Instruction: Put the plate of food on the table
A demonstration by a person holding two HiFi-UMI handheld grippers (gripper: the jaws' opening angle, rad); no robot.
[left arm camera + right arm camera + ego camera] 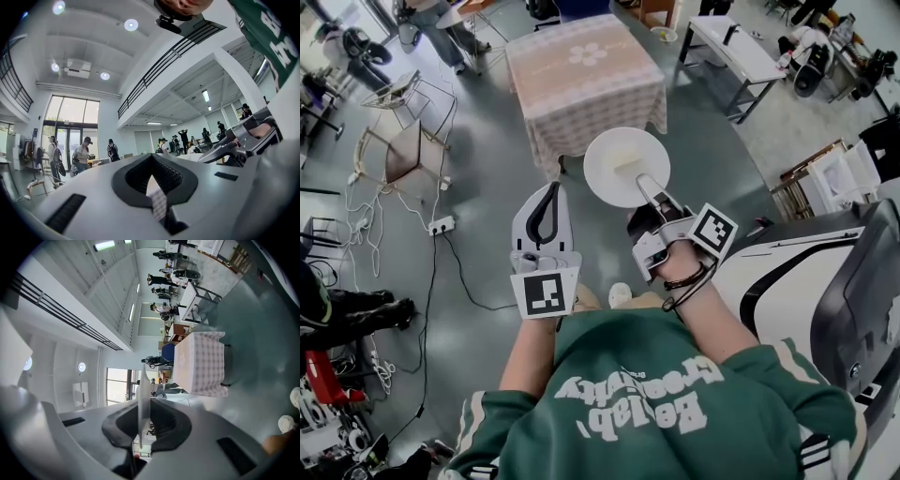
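A white plate (626, 167) with a pale lump of food on it hangs above the grey floor, short of the table. My right gripper (643, 182) is shut on its near rim. In the right gripper view the plate (142, 394) shows edge-on, clamped between the black pads of that gripper (142, 401). The table (581, 75) with a checked cloth stands ahead, and it also shows as the table (205, 363) in the right gripper view. My left gripper (553, 190) is level beside the plate, to its left, shut with nothing in it. Its own view shows the left gripper (151, 156) with its tips together.
A folded chair (403, 150) and a power strip with cables (441, 225) lie on the floor at the left. A white bench (733, 47) stands at the back right. A large black-and-white machine (825, 281) is close on the right. People stand at the back.
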